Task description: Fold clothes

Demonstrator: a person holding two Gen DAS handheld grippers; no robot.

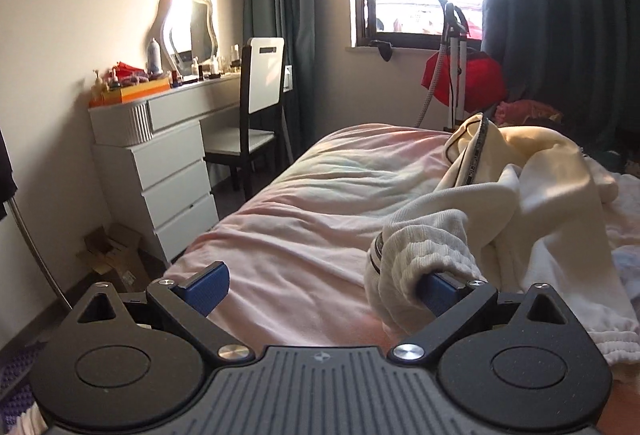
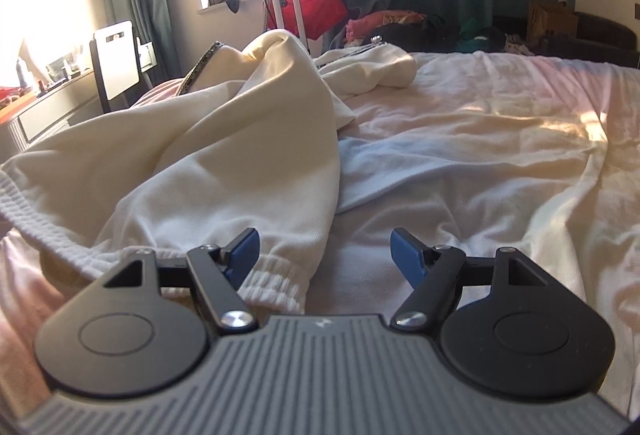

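left gripper: jaws spread, ribbed cuff draped over right pad only. right gripper: jaws released above garment hem on bed.

The cream garment runs off the right edge of the left wrist view, its ribbed cuff drapes over and hides 1 blue pad, and small items on the dresser stay unidentifiable.
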